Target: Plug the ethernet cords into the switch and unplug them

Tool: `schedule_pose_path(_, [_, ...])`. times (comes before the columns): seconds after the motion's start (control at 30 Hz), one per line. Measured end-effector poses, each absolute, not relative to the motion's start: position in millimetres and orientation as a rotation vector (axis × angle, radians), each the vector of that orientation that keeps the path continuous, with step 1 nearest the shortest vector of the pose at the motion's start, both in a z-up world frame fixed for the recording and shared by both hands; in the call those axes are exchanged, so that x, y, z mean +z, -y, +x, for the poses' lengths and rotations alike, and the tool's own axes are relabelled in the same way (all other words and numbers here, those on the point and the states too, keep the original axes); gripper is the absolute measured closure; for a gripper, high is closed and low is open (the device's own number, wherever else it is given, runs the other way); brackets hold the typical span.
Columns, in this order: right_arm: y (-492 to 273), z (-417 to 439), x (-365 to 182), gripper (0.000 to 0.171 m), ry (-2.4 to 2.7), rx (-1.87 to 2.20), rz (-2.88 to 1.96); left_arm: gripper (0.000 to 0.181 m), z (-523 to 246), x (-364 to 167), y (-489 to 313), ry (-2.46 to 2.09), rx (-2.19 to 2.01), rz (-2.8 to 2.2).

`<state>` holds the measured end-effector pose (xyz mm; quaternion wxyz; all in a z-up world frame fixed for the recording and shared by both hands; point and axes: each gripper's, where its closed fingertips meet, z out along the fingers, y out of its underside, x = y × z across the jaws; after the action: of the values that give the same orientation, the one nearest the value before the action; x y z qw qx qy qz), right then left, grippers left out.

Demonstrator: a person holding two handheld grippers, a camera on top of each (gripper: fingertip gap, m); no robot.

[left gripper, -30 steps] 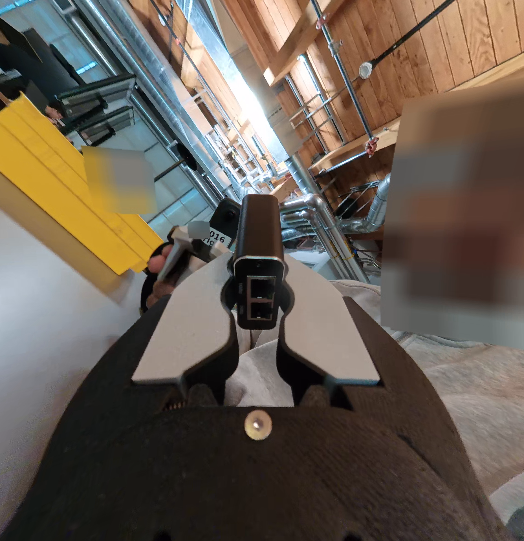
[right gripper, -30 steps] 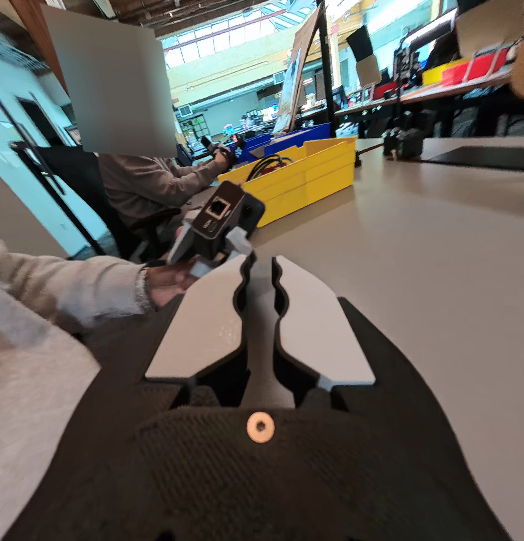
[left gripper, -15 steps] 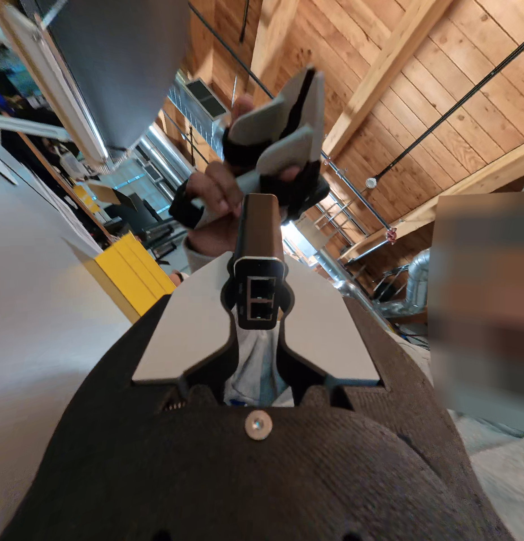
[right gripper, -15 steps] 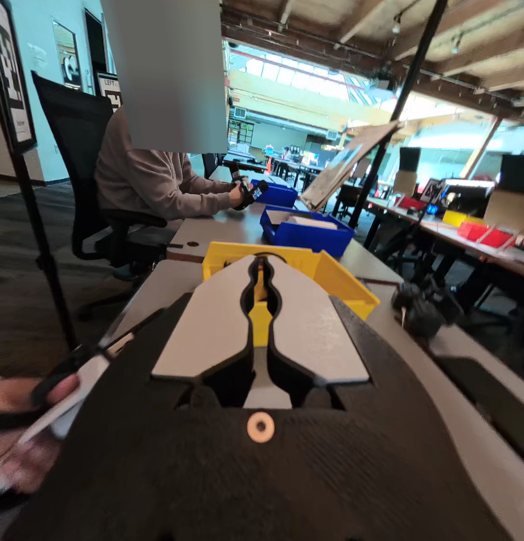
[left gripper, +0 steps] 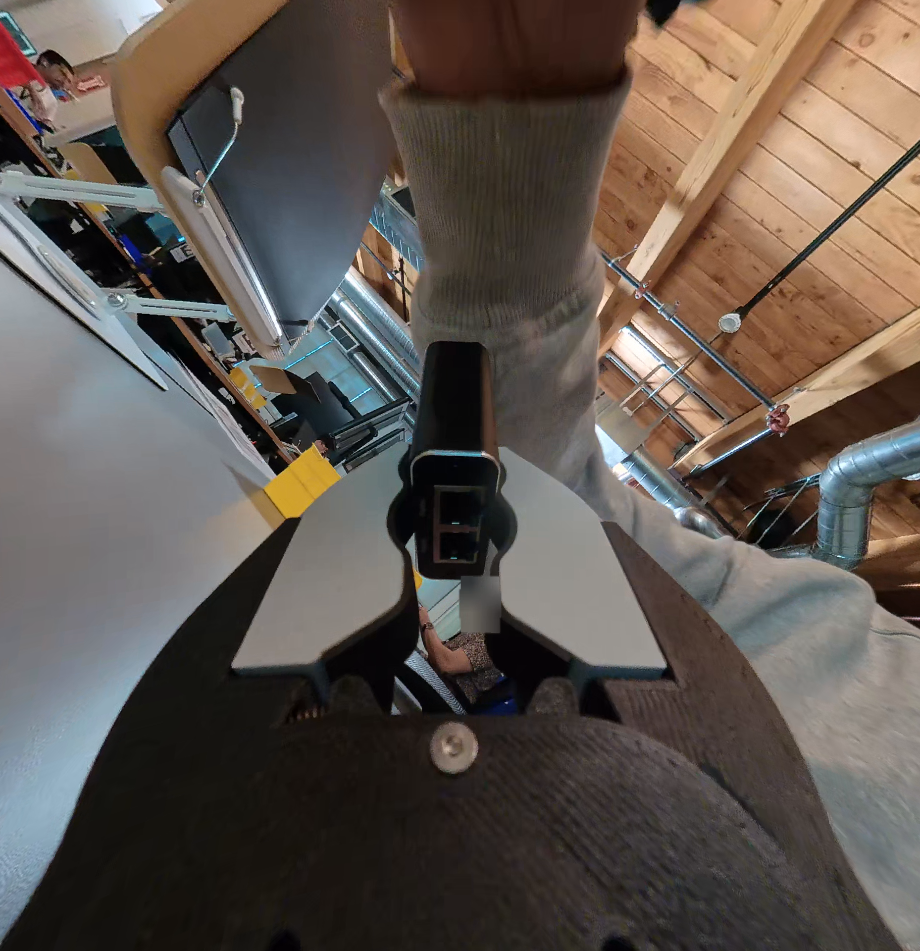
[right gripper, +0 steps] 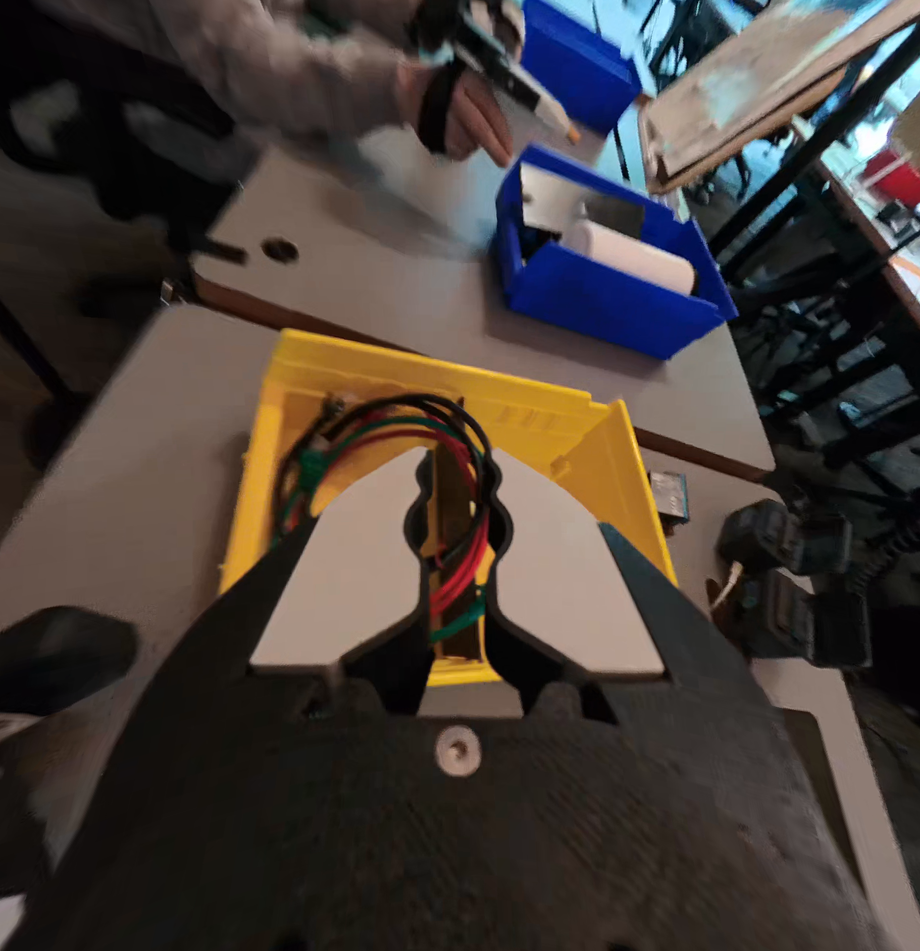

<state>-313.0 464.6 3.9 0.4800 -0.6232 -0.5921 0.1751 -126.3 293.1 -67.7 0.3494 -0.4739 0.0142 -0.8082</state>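
Left gripper (left gripper: 455, 520) pinches the black switch (left gripper: 455, 514) mid-frame, both ports empty. Right gripper (right gripper: 455, 535), fingers slightly apart and empty, hovers over the cords (right gripper: 396, 437) in the yellow bin (right gripper: 437, 370), frame centre. We'd grab one cord near its plug.

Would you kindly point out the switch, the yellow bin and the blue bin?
switch (left gripper: 455, 530): left wrist view, on its port face.
yellow bin (right gripper: 437, 373): right wrist view, on its far wall.
blue bin (right gripper: 602, 306): right wrist view, on its near wall.
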Motion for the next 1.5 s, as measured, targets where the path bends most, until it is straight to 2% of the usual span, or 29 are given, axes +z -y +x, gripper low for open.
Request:
schedule_pose_path(0.3, [-525,-345,-92,0.127,1.645,0.120,-1.848,0.158,-119,-71,-295,-0.121,-2.067,-1.285])
schedule_pose_path(0.33, [-529,-344,-99,0.130,1.657,0.059,-1.872,0.158,-120,-70,-295,-0.119,-2.074,-1.283])
schedule_pose_path(0.4, [-529,-348,-97,0.154,1.697,0.015,-1.812,0.158,-123,-70,-297,-0.100,-2.087,-1.273])
schedule_pose_path(0.47, [-520,-360,-70,0.164,1.662,0.095,-1.695,0.158,-125,-70,-299,-0.091,-2.085,-1.273])
schedule_pose_path(0.67, [-507,-350,49,0.165,1.368,0.369,-1.538,0.158,-123,-70,-298,-0.142,-2.057,-1.296])
schedule_pose_path(0.83, [-496,-283,133,0.165,1.114,0.596,-1.505,0.158,-113,-70,-291,-0.213,-2.039,-1.330])
schedule_pose_path(0.93, [-483,-220,148,0.165,1.005,0.654,-1.516,0.158,-110,-71,-288,-0.244,-2.016,-1.347])
schedule_pose_path(1.07, [-453,-118,122,0.164,0.889,0.609,-1.594,0.158,-111,-71,-289,-0.241,-1.997,-1.354])
schedule_pose_path(1.2, [-393,-26,55,0.164,0.741,0.628,-1.720,0.158,-108,-76,-291,-0.266,-1.933,-1.386])
schedule_pose_path(1.3, [-343,21,7,0.164,0.608,0.764,-1.822,0.158,-106,-77,-290,-0.286,-1.911,-1.397])
schedule_pose_path(1.5, [-298,105,-33,0.166,0.336,0.985,-1.872,0.159,-84,-83,-295,-0.330,-1.864,-1.446])
